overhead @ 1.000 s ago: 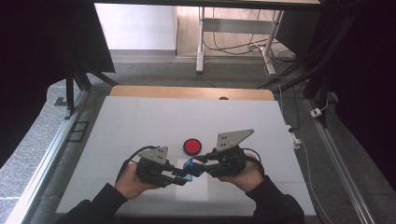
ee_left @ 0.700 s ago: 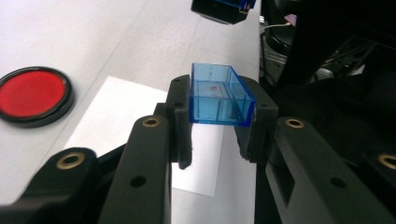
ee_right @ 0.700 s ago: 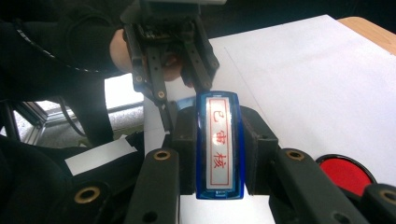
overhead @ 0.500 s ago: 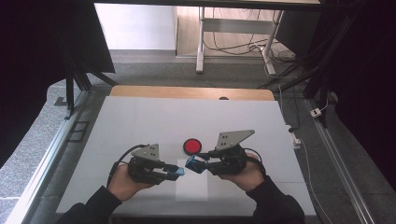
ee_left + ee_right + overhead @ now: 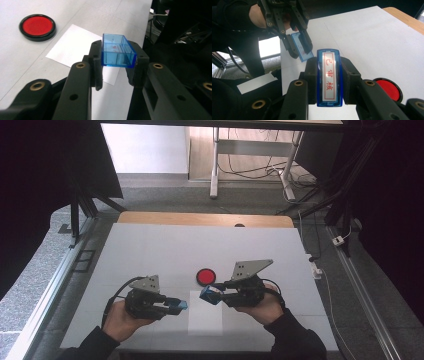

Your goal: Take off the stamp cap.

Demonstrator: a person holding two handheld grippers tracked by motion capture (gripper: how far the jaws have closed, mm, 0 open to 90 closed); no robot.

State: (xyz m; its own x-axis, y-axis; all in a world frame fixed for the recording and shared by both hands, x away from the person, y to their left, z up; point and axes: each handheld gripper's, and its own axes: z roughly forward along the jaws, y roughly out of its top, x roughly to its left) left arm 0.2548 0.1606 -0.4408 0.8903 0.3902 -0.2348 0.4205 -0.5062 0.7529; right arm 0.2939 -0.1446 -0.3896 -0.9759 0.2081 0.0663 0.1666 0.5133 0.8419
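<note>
Your left gripper is clamped on the clear blue cap, held above the table near its front edge. Your right gripper is closed on the blue stamp, just beside the cap, apart from it. Both hover over the white paper; the red ink pad lies just behind.

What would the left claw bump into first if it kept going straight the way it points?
Probably the right claw and the blue rectangular plastic stamp it holds. The left claw, shut on a clear blue plastic cap, points toward it, though depth is unclear.
</note>
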